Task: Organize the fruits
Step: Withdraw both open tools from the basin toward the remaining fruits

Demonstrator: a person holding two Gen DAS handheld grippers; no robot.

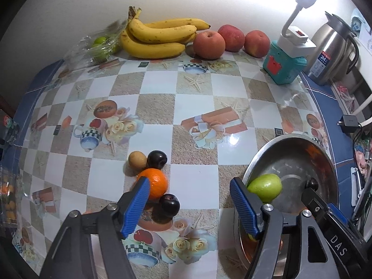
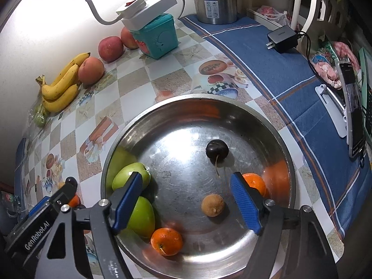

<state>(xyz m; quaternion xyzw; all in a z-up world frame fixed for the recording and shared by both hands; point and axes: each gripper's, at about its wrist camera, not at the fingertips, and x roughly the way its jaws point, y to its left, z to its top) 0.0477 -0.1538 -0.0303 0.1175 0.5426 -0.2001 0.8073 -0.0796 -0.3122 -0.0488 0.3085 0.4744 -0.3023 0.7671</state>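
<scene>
Two hand-held grippers point steeply down over a surface [image 1: 200,107] covered with a checked, printed cloth. The left gripper [image 1: 189,200] stands with its jaws wide apart and nothing between them; beneath it lies a small cluster of loose fruit: an orange [image 1: 156,183] touching the left finger, a dark plum [image 1: 169,205] just near of it, a second dark plum [image 1: 157,159] and a brown round fruit [image 1: 137,160] just beyond. The right gripper [image 2: 187,200] hangs over a steel bowl [image 2: 234,114] at the right, jaws likewise wide open and holding nothing. Inside the bowl lie two green apples [image 2: 130,177] at the left wall, an orange [image 2: 166,241] at the near side, another orange [image 2: 255,183] behind the right finger, a small brown fruit [image 2: 212,205] between the fingers and a dark stemmed plum [image 2: 217,151] farther in. Against the far wall rest bananas [image 1: 160,36], three peaches [image 1: 209,44] and bagged green fruit [image 1: 100,46].
</scene>
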